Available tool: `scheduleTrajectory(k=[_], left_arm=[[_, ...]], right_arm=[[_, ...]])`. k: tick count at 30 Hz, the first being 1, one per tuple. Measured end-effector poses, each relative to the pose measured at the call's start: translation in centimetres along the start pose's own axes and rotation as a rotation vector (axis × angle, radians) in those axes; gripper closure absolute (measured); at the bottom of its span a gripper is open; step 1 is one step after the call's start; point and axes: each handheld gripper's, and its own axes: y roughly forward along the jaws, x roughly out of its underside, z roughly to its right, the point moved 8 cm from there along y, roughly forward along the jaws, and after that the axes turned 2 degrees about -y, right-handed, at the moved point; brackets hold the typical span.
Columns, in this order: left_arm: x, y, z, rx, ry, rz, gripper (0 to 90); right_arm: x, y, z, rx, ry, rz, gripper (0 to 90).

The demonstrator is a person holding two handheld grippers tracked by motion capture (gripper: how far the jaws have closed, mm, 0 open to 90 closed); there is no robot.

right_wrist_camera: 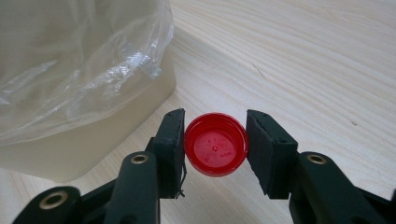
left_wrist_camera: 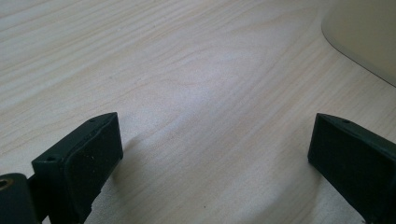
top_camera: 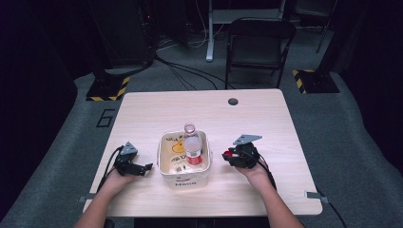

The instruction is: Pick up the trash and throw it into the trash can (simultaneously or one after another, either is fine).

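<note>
I am holding a red bottle cap (right_wrist_camera: 215,150) between the fingers (right_wrist_camera: 170,140) of my right gripper (top_camera: 237,155), pinched across its width with its open underside facing the gripper camera, so the moulded marks inside are showing. The cap is sitting just right of the cream plastic bin (top_camera: 163,167), near its right wall and a little above the bench (top_camera: 266,118), which reads to me as the cap either coming off the bottle or waiting to go into the bin. The clear plastic bottle (top_camera: 192,145) with the red label is standing tilted inside that bin, its open neck pointing to the far side, leaning on the far rim; that lean is probably just how the tub is propping it. My left gripper (top_camera: 134,167) is resting low over the bench to the left of the bin, fingers (left_wrist_camera: 88,158) spread wide and grasping nothing, bare wood grain between them, with the bin's rounded corner (left_wrist_camera: 364,37) peeking in at the upper right of the left gripper view; I judge it is parked there to steady the bin if needed. In the right gripper view a clear liner bag (right_wrist_camera: 88,65) is draping over the bin's rim and clouding what lies inside. The printing on the bin's front and the yellow shape inside it are too small for me to read, and I cannot tell what else is lying in the bottom. My forearms are running off the near edge of the high view.
</note>
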Motion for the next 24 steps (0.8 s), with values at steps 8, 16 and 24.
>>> scheduleTrajectory(k=[8, 16, 24], left_arm=[[-0.1, 0.1, 0.0, -0.003, -0.005, 0.012, 2.9], [-0.1, 0.0, 0.0, -0.001, -0.005, 0.007, 2.9], [-0.1, 0.1, 0.0, -0.003, -0.006, 0.013, 2.8]], right_arm=[[-1.0, -1.4, 0.2, 0.015, -0.008, 0.017, 57.4], [-1.9, -2.6, 0.2, 0.005, -0.006, 0.028, 57.5], [-2.8, -3.5, 0.1, -0.001, -0.02, 0.028, 57.5]])
